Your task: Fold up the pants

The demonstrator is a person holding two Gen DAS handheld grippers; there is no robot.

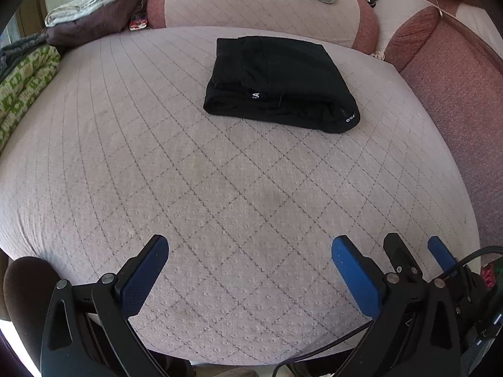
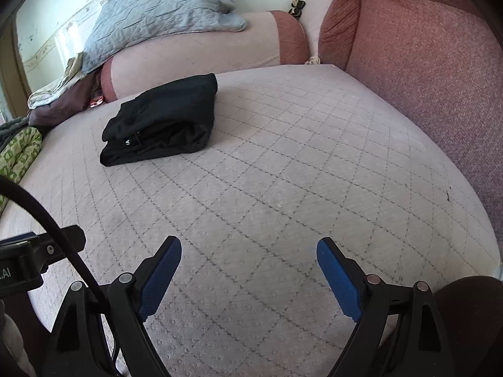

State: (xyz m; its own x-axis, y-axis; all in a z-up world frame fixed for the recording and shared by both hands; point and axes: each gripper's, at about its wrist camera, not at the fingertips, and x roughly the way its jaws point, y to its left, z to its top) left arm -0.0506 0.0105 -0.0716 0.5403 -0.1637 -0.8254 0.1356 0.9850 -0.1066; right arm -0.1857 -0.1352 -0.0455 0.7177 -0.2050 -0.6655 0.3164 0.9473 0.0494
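A quilted pink mattress (image 1: pixel 220 188) fills the view. At twelve o'clock a grey quilt (image 2: pixel 157 15) drapes a pink bolster (image 1: pixel 251 3); at nine lies a green patterned blanket (image 1: pixel 22 88), at three a reddish cushion (image 2: pixel 424 47).

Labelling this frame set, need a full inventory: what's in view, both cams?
folded black pants: 1, black, far middle of seat
quilted seat cover: 1, pale pink, under pants
bolster cushion: 1, pink with red ends, behind seat
grey quilted blanket: 1, grey, on bolster
red backrest cushion: 1, red, right of seat
green patterned cloth: 1, green-white, left edge
left tongs: 1, black with blue pads, open, empty
right tongs: 1, same, open, empty
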